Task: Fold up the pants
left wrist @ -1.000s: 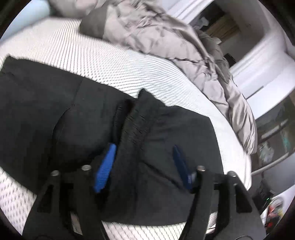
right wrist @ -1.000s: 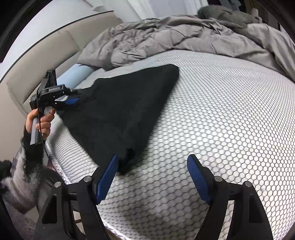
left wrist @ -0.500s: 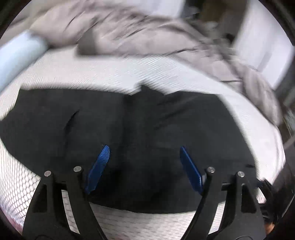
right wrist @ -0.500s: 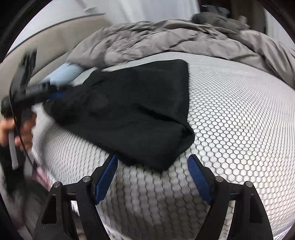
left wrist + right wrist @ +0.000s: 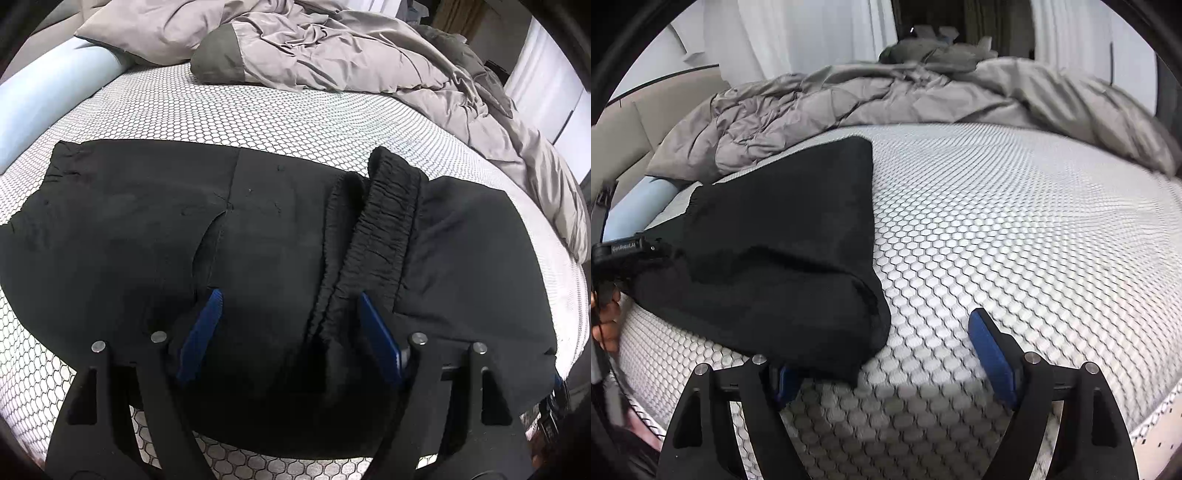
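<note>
The mattress (image 5: pixel 280 107), covered in a white honeycomb-patterned sheet, fills both views and serves as the reference for everything else. A rumpled grey duvet (image 5: pixel 369 48) is heaped along the far side of the mattress, with a grey pillow (image 5: pixel 147 29) at its far left corner. A pale blue bolster (image 5: pixel 48 96) lies along the mattress's left edge, just beside the pillow.

The black pants (image 5: pixel 258 229) lie flat across the near part of the mattress, folded lengthwise, with the gathered elastic waistband (image 5: pixel 384 221) bunched into a ridge right of centre. In the right wrist view the same pants (image 5: pixel 783 243) sit on the near left part of the mattress, one corner reaching the near edge.

The left gripper (image 5: pixel 288 317) hovers over the pants at the near edge of the mattress. Its jaws have just been opening, then eased in slightly; they stand wide apart, with the waistband fabric lying between them and the pads not pressing on it. In the right wrist view the left gripper (image 5: pixel 624 254) appears at the mattress's left edge, held by a hand (image 5: pixel 605 317).

The right gripper (image 5: pixel 890 350) is at the near edge of the mattress, jaws wide apart. Its left finger is partly hidden beneath the corner of the pants, while its right finger (image 5: pixel 990 347) stands over bare sheet.
</note>
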